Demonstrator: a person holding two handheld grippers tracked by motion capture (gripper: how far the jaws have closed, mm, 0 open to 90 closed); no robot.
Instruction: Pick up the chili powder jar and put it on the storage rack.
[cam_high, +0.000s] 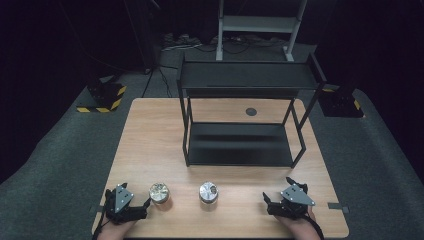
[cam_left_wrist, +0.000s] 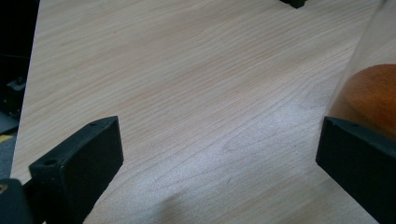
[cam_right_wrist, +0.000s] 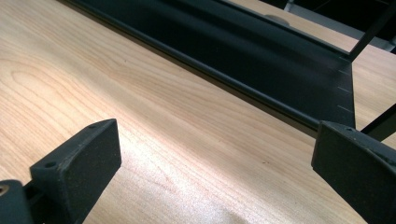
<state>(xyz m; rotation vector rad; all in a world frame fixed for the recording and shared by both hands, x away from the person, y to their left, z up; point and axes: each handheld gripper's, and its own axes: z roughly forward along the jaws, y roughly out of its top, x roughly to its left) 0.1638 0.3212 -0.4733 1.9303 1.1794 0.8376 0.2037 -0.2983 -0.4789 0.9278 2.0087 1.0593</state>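
Two glass jars with shiny metal lids stand near the table's front edge, one to the left (cam_high: 159, 193) and one nearer the middle (cam_high: 208, 192). My left gripper (cam_high: 127, 196) rests at the front left corner, just left of the left jar, with its jaws wide open. In the left gripper view (cam_left_wrist: 219, 154) bare wood lies between the jaws, and the jar (cam_left_wrist: 373, 93), holding something orange, stands close beside the right jaw. My right gripper (cam_high: 279, 192) sits at the front right, open, well apart from both jars. In its own view (cam_right_wrist: 217, 154) nothing lies between the jaws.
A black two-tier metal shelf (cam_high: 240, 145) stands on the far half of the wooden table (cam_high: 150, 135); its lower tier (cam_right_wrist: 243, 51) lies ahead of the right gripper. A round cable hole (cam_high: 251, 111) is behind it. Striped floor stands (cam_high: 102, 97) flank the table.
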